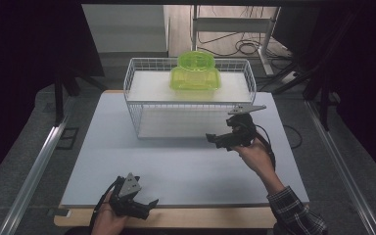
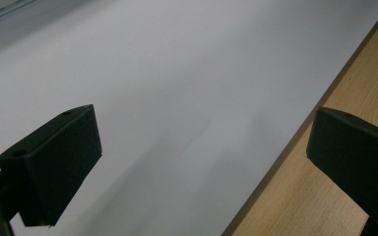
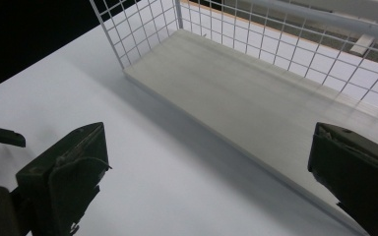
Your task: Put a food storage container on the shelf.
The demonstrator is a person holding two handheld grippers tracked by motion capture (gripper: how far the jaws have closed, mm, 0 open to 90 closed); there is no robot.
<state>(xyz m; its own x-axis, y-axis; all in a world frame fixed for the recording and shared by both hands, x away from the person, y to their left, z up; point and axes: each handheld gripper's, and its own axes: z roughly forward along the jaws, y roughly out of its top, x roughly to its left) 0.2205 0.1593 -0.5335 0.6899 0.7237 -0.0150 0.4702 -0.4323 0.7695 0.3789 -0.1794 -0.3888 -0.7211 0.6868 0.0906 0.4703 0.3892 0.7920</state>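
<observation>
Here, the right gripper (image 1: pixel 214 140) at four o'clock of the wire basket (image 1: pixel 136 93) and the left gripper (image 1: pixel 147 204) both gape wide, holding nothing.

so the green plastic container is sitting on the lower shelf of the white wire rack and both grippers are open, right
Not quite: the green plastic container sits on the upper shelf of the white wire rack, as the high view shows; the lower shelf is bare. The left gripper and right gripper are indeed both open.
</observation>
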